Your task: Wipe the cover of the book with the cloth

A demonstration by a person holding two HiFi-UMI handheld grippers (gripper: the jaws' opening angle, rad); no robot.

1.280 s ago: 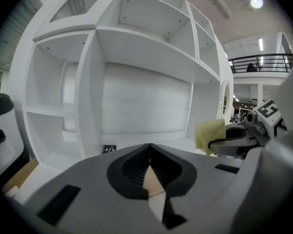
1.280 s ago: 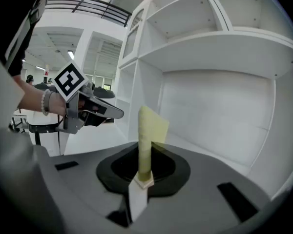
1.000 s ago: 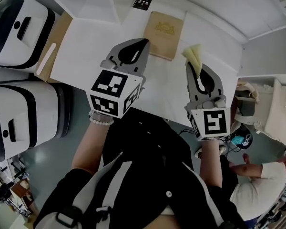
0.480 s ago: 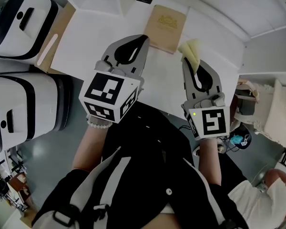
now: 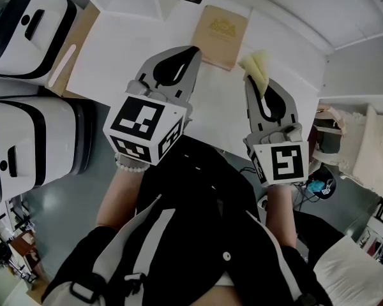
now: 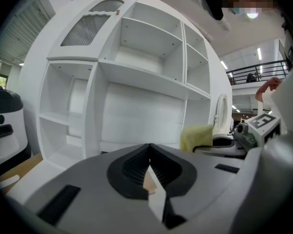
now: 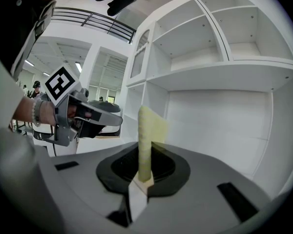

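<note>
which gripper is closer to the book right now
Left, judging by the head view. The left gripper, jaws shut, overlaps the book's near left edge in that view; the right gripper, shut on the yellow cloth, sits off the book's near right corner.

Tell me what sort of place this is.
Probably a big indoor hall or lab with a staged study corner: a white table with a book in front of bare white shelves, large white machines beside it, and an upper-level railing.

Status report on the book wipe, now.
Left gripper shut, empty. Right gripper shut on yellow cloth. Book flat on white table, cloth not yet on it. Nothing in the way.
</note>
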